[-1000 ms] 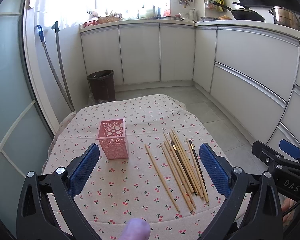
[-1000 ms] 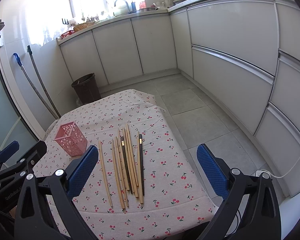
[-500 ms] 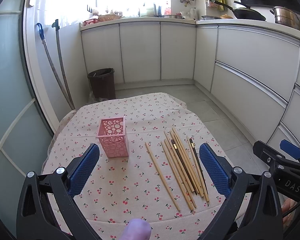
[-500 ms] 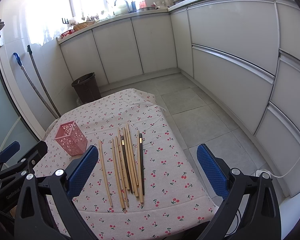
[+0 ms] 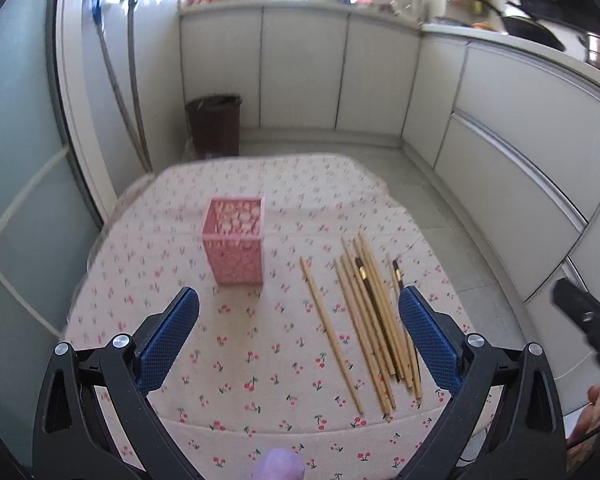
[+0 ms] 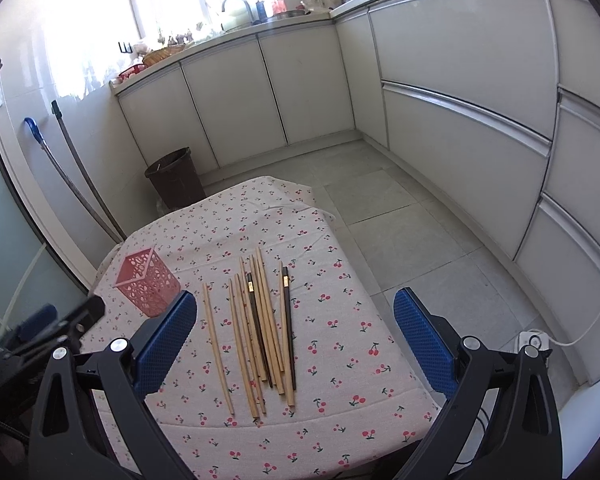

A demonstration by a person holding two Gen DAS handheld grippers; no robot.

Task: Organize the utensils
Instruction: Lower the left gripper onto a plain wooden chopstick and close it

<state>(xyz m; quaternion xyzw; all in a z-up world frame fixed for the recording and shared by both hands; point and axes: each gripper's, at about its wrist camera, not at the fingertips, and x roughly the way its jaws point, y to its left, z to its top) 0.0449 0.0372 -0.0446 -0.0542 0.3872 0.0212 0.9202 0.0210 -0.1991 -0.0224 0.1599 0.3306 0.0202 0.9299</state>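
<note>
The chopsticks (image 6: 260, 332) lay in a loose fan on the counter (image 6: 340, 400), under its cherry-print cloth, none of them in the pink holder (image 5: 233, 250) that stood upright just to their left. Most were pale bamboo, with two dark ones mixed in. I took it they had been laid flat and side by side so each could be picked off singly. The left hand-held gripper (image 5: 298, 332) hung above the near edge, its jaws spread wide and empty, roughly between holder and sticks. The right hand-held gripper (image 6: 296, 334) was likewise released, with nothing in it, aimed over the sticks, probably to take the first one.
</note>
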